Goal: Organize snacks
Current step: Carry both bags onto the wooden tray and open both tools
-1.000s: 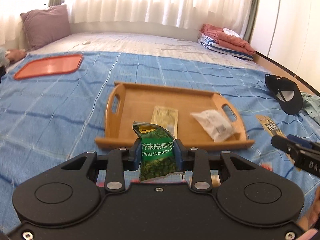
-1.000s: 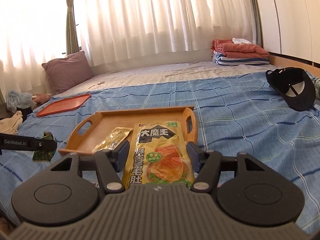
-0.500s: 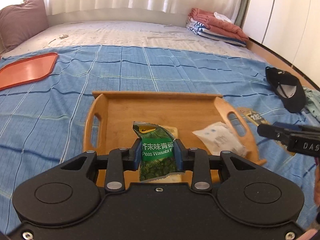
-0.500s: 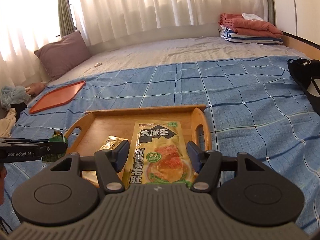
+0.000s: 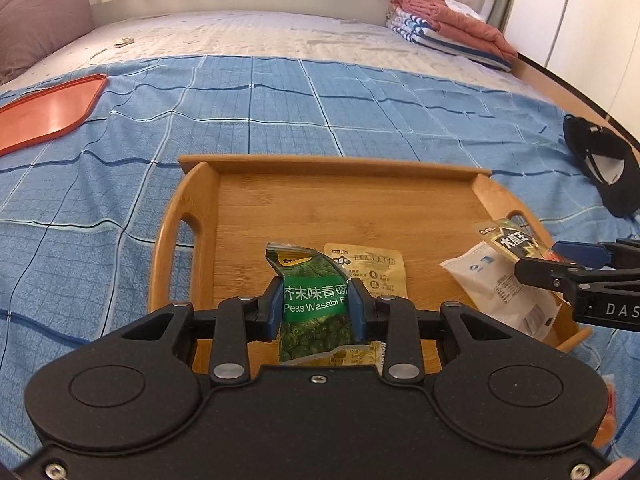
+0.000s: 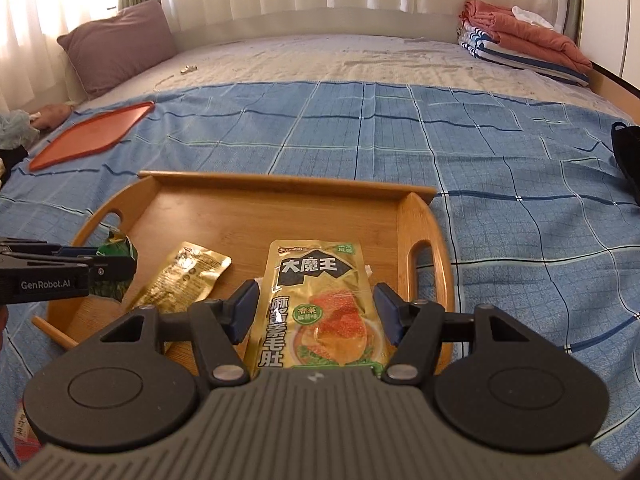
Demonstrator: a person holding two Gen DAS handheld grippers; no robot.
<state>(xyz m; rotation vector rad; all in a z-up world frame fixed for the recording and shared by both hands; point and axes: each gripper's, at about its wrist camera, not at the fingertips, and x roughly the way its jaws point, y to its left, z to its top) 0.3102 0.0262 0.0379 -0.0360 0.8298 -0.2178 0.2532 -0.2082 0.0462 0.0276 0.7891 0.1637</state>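
Green wasabi pea packet (image 5: 314,312) clamped in the left gripper (image 5: 316,304), yellow pouch (image 6: 318,308) gripped between the right gripper's (image 6: 316,304) half-wide jaws: released too early, either may slide past the wooden tray (image 5: 352,168).

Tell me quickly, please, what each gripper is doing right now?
Left gripper: shut on the green wasabi peas packet.
Right gripper: shut on the yellow snack pouch.

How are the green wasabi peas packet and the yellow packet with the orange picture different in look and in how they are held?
The green wasabi peas packet is narrow, and the left gripper pinches it with fingers close together. The yellow packet is wider and longer, so the right gripper holds it with fingers far apart. The green one's top is bent; the yellow one is flat. Both hang over the wooden tray.
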